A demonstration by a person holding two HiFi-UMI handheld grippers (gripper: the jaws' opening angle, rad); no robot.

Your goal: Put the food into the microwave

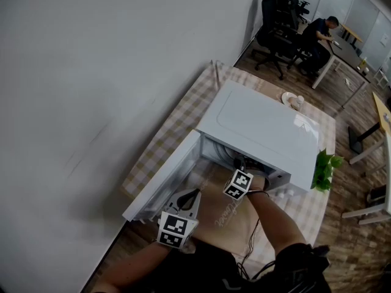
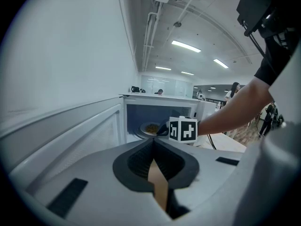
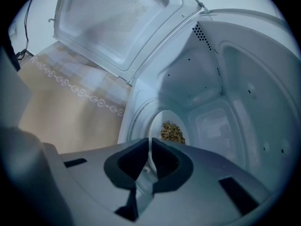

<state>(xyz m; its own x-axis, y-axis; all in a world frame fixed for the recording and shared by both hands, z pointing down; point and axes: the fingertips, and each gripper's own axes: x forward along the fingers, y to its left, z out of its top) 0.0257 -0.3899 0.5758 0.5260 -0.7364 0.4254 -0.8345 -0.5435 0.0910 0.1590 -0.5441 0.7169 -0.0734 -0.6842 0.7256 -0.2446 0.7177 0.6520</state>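
Observation:
A white microwave (image 1: 263,127) stands on the checked tablecloth with its door (image 1: 168,179) swung open to the left. Inside it is a white plate (image 3: 165,122) carrying brownish food (image 3: 172,132), also visible as the plate (image 2: 150,128) in the left gripper view. My right gripper (image 3: 150,144) reaches into the cavity and is shut on the plate's near rim. In the head view the right gripper (image 1: 239,168) sits at the oven mouth, its tips hidden. My left gripper (image 1: 194,194) hovers near the open door, and the left gripper (image 2: 153,144) is shut on nothing.
A green plant (image 1: 324,170) stands by the microwave's right front corner. Behind the microwave lies a small dish (image 1: 292,99). The wall runs along the left. Office chairs (image 1: 278,17) and a seated person (image 1: 317,35) are far off.

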